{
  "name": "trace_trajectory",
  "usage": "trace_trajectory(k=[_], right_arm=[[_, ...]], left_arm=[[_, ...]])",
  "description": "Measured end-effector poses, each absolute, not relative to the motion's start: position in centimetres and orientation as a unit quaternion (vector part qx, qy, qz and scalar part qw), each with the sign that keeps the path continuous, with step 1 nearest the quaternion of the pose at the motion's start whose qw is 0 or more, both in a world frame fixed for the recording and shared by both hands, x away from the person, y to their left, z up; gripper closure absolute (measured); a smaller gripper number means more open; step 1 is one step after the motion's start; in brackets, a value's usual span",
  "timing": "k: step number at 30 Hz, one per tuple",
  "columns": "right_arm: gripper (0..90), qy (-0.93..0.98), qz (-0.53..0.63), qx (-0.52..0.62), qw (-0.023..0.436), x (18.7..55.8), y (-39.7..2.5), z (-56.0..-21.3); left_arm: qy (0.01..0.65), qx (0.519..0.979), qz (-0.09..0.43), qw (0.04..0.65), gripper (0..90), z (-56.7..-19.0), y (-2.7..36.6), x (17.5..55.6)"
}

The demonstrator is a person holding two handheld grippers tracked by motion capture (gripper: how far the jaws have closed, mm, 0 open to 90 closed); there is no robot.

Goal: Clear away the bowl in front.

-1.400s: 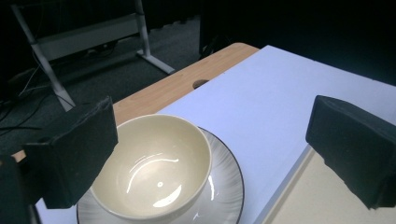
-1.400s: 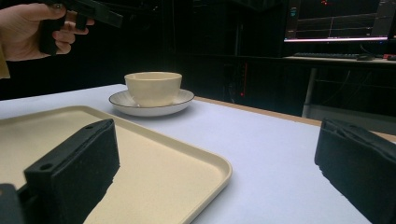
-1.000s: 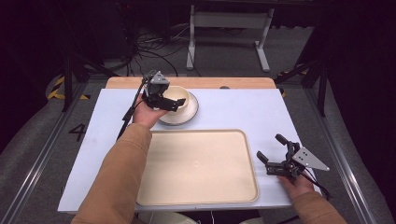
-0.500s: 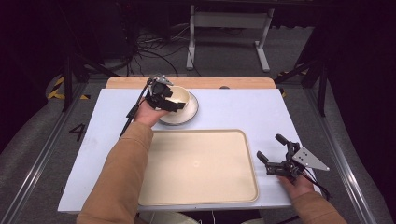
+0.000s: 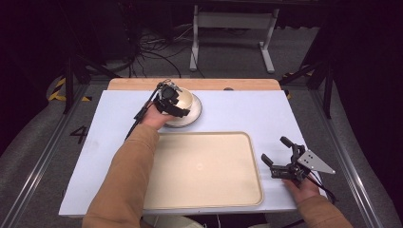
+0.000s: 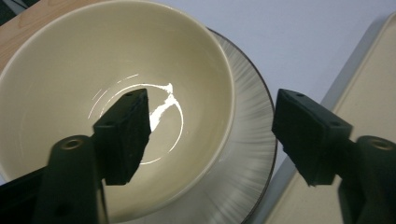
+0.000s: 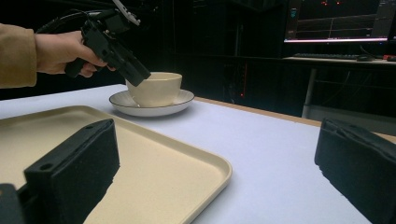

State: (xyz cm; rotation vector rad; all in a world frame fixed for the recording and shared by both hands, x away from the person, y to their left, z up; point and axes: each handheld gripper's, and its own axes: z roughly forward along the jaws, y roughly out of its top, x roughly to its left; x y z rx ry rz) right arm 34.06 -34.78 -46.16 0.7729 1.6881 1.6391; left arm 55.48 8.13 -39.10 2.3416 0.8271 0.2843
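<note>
The left tool (image 6: pixel 210 140) straddles the near rim of the cream ceramic bowl (image 6: pixel 116 60), 1 jaw inside, 1 outside, wide apart. The bowl sits on a white round saucer (image 5: pixel 196 114) near the worktop's (image 5: pixel 237 109) far edge; nothing lifted yet. The beige plastic tray (image 5: pixel 204 171) lies bare. Whether a jaw touches the rim is unclear. The right tool (image 5: pixel 278 156) waits wide by the tray's right edge.

The white table (image 5: pixel 237 111) bears a saucer (image 5: pixel 192 117) and a cream tray (image 5: pixel 209 166).
</note>
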Motion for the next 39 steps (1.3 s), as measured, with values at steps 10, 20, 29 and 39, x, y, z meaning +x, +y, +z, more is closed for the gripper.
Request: trace_trajectory(k=[10, 20, 29, 39], right_arm=[[0.1, 0.644, 0.626, 0.295, 0.326, 34.1, -34.8, -46.2], [0.1, 0.644, 0.625, 0.295, 0.326, 34.1, -34.8, -46.2], [0.1, 0.644, 0.625, 0.295, 0.327, 34.1, -34.8, -46.2], [0.1, 0.644, 0.626, 0.295, 0.326, 34.1, -34.8, -46.2]], left_arm=[[0.332, 0.902, 0.098, 0.259, 55.1, -40.3, 7.4, 56.1], [0.302, 0.919, 0.101, 0.231, 72.0, -40.3, 6.5, 55.9], [0.263, 0.936, 0.115, 0.205, 82.5, -40.1, 5.1, 55.7], [0.237, 0.943, 0.141, 0.185, 83.9, -40.0, 4.7, 55.3]])
